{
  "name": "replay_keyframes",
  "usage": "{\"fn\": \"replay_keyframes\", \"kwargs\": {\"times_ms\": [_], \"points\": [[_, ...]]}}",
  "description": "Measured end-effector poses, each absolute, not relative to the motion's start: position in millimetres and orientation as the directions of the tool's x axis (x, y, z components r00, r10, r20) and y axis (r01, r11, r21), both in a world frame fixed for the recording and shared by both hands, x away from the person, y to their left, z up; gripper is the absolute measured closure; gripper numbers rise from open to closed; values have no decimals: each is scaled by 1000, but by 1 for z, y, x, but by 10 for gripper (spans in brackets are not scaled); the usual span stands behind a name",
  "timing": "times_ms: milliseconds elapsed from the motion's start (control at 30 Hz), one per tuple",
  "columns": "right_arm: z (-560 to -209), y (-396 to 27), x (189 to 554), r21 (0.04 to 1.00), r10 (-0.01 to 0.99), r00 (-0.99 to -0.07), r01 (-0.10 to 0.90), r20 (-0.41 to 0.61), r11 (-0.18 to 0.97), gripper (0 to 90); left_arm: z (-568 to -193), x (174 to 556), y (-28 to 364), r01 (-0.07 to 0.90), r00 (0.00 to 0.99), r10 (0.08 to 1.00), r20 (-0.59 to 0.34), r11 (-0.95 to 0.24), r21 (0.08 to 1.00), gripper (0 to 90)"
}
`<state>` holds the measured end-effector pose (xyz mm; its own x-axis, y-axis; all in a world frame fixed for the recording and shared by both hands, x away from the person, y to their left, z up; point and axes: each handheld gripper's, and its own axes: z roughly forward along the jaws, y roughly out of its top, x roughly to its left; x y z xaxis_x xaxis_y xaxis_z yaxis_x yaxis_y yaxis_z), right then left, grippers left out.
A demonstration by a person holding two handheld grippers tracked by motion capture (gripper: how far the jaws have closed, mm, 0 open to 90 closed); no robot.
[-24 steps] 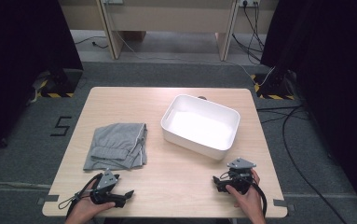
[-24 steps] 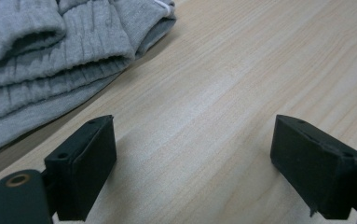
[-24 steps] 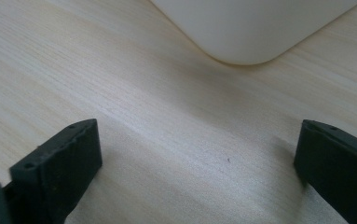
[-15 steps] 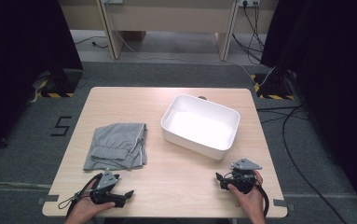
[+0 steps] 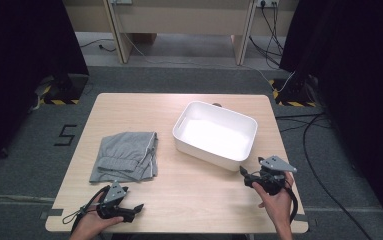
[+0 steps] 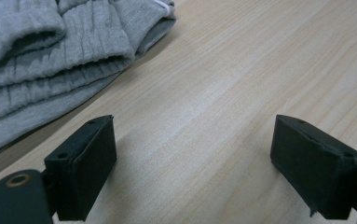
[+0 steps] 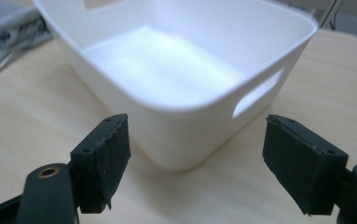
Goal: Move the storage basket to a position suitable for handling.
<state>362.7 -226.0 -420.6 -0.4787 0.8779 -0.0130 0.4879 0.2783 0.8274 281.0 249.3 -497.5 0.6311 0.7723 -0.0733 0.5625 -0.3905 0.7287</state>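
Wood tabletop (image 5: 179, 195) on grey carpet, desks and cables along the far wall. Grey folded garment (image 5: 125, 156) lies left of centre; white bin (image 5: 215, 134), with nothing in it, sits right of centre, the two near each other but apart.

Left tool (image 5: 138, 206) rests at the near-left edge, jaws spread, pinching nothing. In the left gripper view the garment (image 6: 50, 51) sits up and to the left of the jaws, bare wood between them, its elastic waistband edge closest to the tool. So the garment lies just beyond the left tool, toward the far side and slightly left.

Right tool (image 5: 244, 172) is at near right, jaws spread and empty, aimed at the near corner of the bin (image 7: 190, 65); the handle slot faces it.

Judgement: left hand is clearly nearer the garment and right hand nearer the bin. Garment's long axis runs roughly near-to-far; the bin lies to its right.
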Motion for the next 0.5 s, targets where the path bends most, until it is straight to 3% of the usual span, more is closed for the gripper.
{"fn": "replay_keyframes", "kwargs": {"times_ms": [167, 367, 500], "points": [[-398, -221, 383, 846, 888, -461, 477, 8, 240, 238, -498, 281, 249, 562, 631, 772, -73, -390, 729, 137], [-402, -213, 401, 831, 896, -443, 509, 30, 224, 239, -498, 281, 249, 562, 631, 772, -73, -390, 729, 137], [-412, -205, 418, 801, 904, -428, 534, -19, 270, 316, -498, 281, 249, 562, 631, 772, -74, -390, 729, 137]]}}
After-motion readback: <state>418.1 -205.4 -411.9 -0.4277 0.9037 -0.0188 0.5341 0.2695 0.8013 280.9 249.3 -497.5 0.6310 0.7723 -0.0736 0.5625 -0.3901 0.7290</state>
